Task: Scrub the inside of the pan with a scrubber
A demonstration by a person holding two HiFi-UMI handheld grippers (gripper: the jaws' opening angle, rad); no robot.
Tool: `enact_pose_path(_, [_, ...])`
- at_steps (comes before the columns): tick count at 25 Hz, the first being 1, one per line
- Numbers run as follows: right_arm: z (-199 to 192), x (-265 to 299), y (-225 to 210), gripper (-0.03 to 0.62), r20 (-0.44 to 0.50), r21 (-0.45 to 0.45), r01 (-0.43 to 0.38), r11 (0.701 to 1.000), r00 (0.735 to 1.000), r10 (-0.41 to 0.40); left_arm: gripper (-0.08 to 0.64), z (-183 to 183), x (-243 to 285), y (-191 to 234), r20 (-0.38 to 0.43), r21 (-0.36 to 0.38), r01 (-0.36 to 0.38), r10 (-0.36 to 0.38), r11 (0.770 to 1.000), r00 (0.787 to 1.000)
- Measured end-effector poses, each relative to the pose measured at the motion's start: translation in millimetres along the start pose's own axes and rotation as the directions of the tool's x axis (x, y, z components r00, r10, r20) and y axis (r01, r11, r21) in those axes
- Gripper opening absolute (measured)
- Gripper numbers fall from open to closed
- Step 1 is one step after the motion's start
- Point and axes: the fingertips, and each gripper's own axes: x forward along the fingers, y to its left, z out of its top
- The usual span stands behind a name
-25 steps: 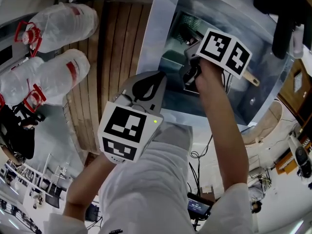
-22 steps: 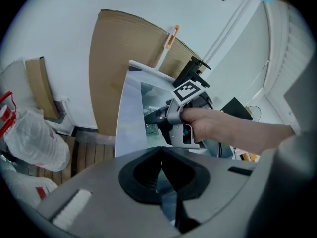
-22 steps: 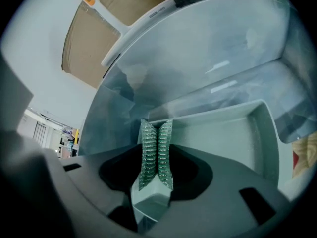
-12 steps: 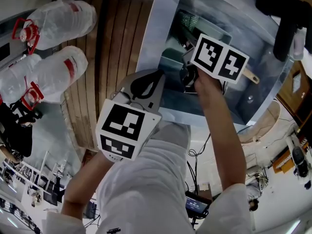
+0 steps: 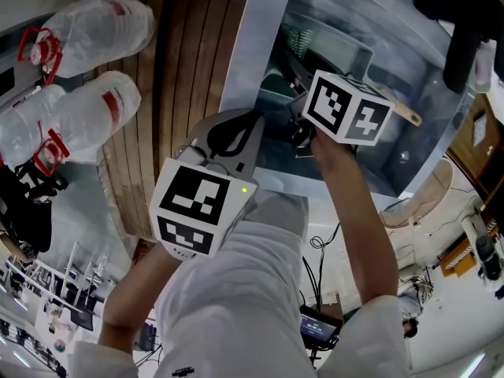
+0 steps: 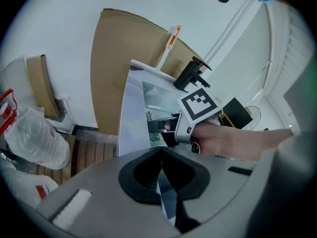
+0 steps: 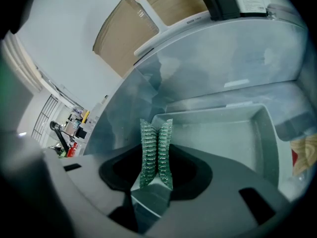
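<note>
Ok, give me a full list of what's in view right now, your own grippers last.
pan: one, grey metal, rectangular, inside the sink
scrubber: one, green, folded, over the pan
sink: one, steel
wooden handle: one, pale, in the sink beside the pan
black fixture: one, at the sink's far edge
water jugs: two, clear with red handles, on the slatted wood left of the sink
left gripper: shut, empty, near the sink's front rim
right gripper: shut on the scrubber
</note>
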Motion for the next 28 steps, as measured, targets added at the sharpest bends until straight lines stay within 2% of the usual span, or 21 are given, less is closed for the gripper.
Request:
enact_pose_path(8, [-25, -9, 12, 0.143, -0.010, -0.032, -0.012, 0.999, 1.000, 0.012, 0.005, -5, -3, -4, -0.004, 0.008, 0.002, -0.002, 1.000, 1.000])
enact_pose_path(14, [-38, -17, 19, 0.142, -0.035, 0.031, -0.049, 0.998, 0.998, 0.050, 0.005, -9, -4, -11, -0.023, 0.022, 0.008, -0.008, 1.000, 1.000])
enact_pose_path(18, [-37, -20, 22, 0.140, -0.037, 0.067, -0.057, 0.996, 0.998, 0.060, 0.005, -8, -4, -17, -0.025, 0.044, 0.013, -0.012, 0.999, 1.000])
enact_pose_path(24, [-34, -26, 32, 0.138, -0.023, 0.137, -0.115, 0.984, 0.993, 0.119, 0.005, -10, -13, -18, -0.049, 0.075, 0.003, 0.001, 0.997, 0.999])
enact_pose_path(28, [-32, -35, 33, 0.133, -0.018, 0.140, -0.112, 0.984, 0.993, 0.115, 0.006, -4, -20, -20, -0.044, 0.096, -0.001, 0.005, 0.995, 0.999])
